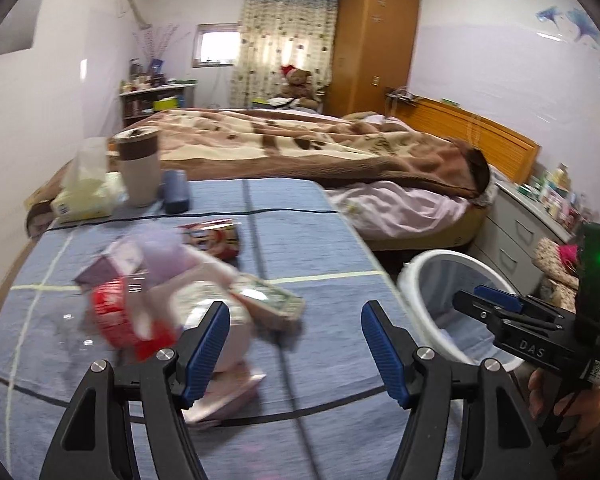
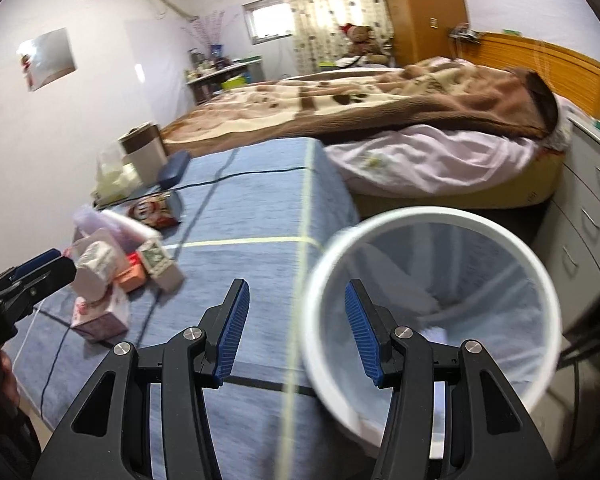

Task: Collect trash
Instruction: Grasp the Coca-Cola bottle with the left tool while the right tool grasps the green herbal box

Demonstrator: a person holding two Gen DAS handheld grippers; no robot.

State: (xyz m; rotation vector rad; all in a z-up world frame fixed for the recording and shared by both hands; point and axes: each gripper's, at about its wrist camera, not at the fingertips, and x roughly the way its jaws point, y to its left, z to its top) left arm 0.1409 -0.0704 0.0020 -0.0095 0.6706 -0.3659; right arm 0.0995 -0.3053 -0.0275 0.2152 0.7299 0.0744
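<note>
Left claw [image 1: 294, 350] wide open, empty, over the blue-clothed surface [image 1: 308, 248], just short of the trash pile [image 1: 180, 304]. Right claw [image 2: 296, 328] also wide open, empty, at the rim of the white bin [image 2: 432, 312] beside the surface. Only from the right wrist: bin's inside, lined, something pale at the bottom. Only from the left: red wrapper [image 1: 116, 312], blurred.

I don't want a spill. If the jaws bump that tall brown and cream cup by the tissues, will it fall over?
Probably it could tip. The cup stands upright and is taller than it is wide, on a soft blue cloth. It looks stiff, so it should not squash. Whether it is full cannot be seen. The tissue pack beside it might block a fall that way.
</note>
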